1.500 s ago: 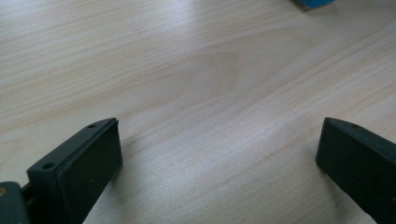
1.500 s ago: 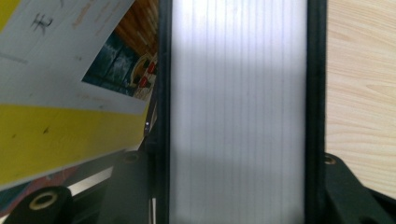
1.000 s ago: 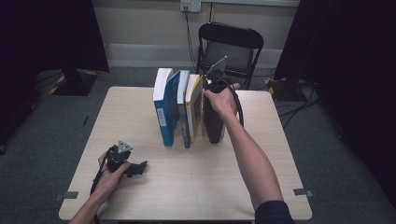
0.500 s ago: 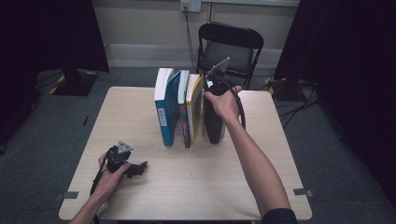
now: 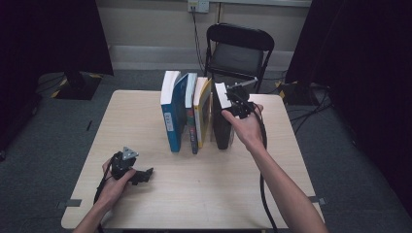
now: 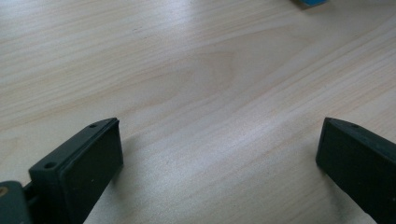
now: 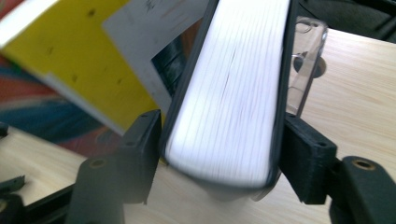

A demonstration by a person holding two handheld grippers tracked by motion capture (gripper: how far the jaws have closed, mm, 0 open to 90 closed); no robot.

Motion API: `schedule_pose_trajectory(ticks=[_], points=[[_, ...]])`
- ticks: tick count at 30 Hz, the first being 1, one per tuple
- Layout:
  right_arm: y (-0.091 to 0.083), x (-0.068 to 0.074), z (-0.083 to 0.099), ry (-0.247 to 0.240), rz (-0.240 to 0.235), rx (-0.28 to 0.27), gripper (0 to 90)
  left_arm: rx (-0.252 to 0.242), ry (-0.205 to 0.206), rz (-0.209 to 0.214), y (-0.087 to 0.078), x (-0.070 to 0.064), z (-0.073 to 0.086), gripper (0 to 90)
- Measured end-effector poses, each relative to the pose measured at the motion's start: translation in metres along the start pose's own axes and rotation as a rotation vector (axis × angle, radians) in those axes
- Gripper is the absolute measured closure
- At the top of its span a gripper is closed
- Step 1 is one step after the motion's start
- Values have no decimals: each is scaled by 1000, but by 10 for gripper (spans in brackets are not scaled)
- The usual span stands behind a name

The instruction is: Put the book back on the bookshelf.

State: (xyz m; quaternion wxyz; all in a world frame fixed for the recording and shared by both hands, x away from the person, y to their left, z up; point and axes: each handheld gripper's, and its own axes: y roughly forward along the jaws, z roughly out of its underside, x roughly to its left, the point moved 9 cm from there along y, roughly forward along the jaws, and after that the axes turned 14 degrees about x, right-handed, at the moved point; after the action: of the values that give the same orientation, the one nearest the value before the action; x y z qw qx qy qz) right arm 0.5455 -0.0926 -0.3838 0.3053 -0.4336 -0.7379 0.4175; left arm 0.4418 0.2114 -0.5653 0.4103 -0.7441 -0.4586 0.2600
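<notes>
Right gripper (image 5: 232, 108): its fingers (image 7: 306, 158) were clamped on both covers of the black book (image 5: 222, 127), at the book's upper edge.
Black book: it stood at the right end of the row on the worktop (image 5: 204, 194), tilted slightly; its white page block (image 7: 233, 84) faced the right gripper view (blurred there).
Neighbours: a yellow book (image 5: 202, 116) stood just beside the black one on its left, then a thin dark-spined one (image 5: 191, 121), then a blue book (image 5: 172, 121) with a white label on its spine; the writing was too small to read.
In the way: the yellow book's cover (image 7: 74, 51) pressed close to one finger; a clear plastic piece (image 7: 306, 65) stood beyond the other.
Left gripper (image 5: 141, 175): it lay on the worktop near the front left, well apart from the books, fingers (image 6: 86, 163) spread wide with bare wood between them.
Materials: pale wood-grain worktop, matte black fingers.
Beyond: a black folding chair (image 5: 238, 53) behind the worktop; grey carpet (image 5: 43, 145).
</notes>
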Motion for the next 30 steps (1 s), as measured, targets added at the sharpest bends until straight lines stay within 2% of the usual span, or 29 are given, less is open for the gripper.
schedule_pose_trajectory(ticks=[7,12,17,19,21,24,30], points=[[8,2,19,-38,-42,-126,360,-3,-3,0,0,0,0,1],[22,-1,27,-35,-41,-149,383,0,1,0,0,0,0,1],[26,-2,26,4,-40,-173,436,1,1,-1,0,0,0,1],[24,-3,23,35,-27,-183,453,0,1,0,0,0,0,1],[24,-3,22,40,-28,-183,456,0,1,0,0,0,0,1],[23,-2,20,74,-8,-193,467,0,1,0,0,0,0,1],[24,2,19,118,-8,-199,461,0,1,0,0,0,0,1]])
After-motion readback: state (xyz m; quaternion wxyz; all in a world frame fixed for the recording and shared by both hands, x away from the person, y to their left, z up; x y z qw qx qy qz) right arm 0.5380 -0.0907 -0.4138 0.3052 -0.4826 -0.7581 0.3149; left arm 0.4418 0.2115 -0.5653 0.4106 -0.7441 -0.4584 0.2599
